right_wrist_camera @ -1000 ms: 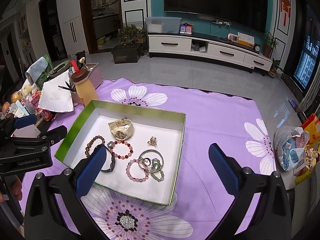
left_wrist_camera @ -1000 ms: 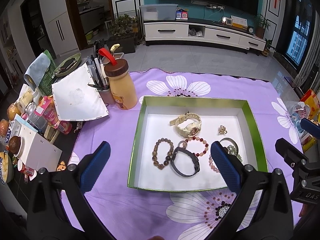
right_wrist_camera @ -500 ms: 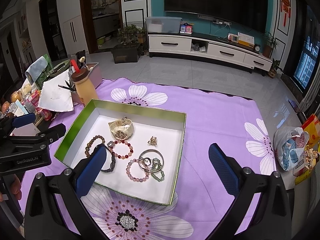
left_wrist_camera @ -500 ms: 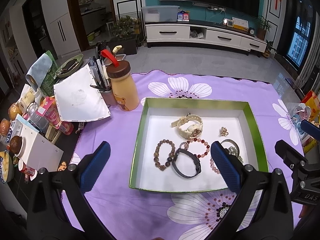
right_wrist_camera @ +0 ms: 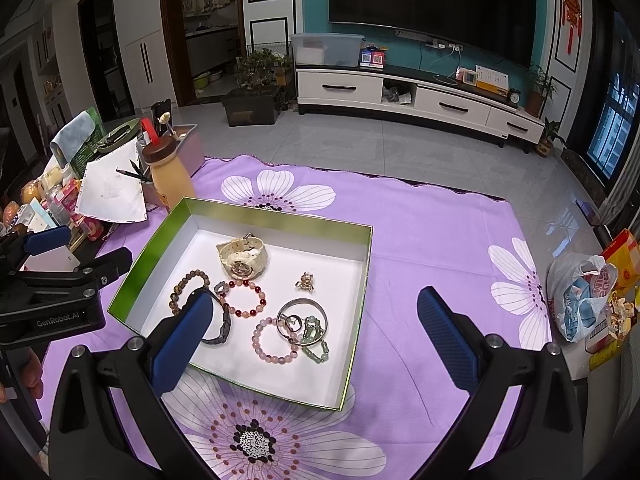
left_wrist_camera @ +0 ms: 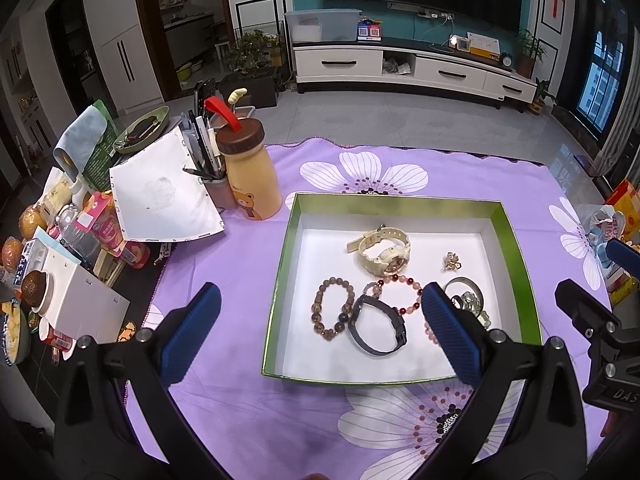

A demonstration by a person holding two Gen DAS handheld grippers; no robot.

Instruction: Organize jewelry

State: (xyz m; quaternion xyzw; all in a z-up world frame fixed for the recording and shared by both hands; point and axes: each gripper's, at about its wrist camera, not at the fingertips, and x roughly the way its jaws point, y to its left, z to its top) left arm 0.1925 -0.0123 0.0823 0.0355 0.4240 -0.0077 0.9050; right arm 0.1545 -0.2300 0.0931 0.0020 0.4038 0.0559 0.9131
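Item: shallow green-rimmed box [left_wrist_camera: 286,264], white inside, which sat on a purple flowered cloth [left_wrist_camera: 248,408].

Contents, all lying loose on the box floor:
- cream watch [left_wrist_camera: 384,250], at the far middle, strap curled;
- small gold charm [left_wrist_camera: 452,261], right of the watch and apart from it;
- brown bead bracelet [left_wrist_camera: 331,307], near left;
- black band [left_wrist_camera: 376,326], just right of the brown bracelet and touching it;
- red-and-pink bead bracelet [left_wrist_camera: 400,294], between the watch and the black band;
- pink bead bracelet [right_wrist_camera: 274,340], near right;
- silver bangle [right_wrist_camera: 302,316], overlapping the pink bracelet, with a pale green bead piece [right_wrist_camera: 314,340] lying across it.

Tools: left gripper [left_wrist_camera: 320,332] hovered over the near left part of the box, its blue pads wide apart and holding nothing. Right gripper [right_wrist_camera: 312,344] hovered over the near right edge of the box, pads likewise spread and empty.

Surroundings: a yellow bear bottle [left_wrist_camera: 250,176] with a brown lid stood left of the box, beside a pen holder [left_wrist_camera: 218,188] and a white sheet [left_wrist_camera: 164,196]. A plastic bag [right_wrist_camera: 580,300] lay at the far right, off the cloth.
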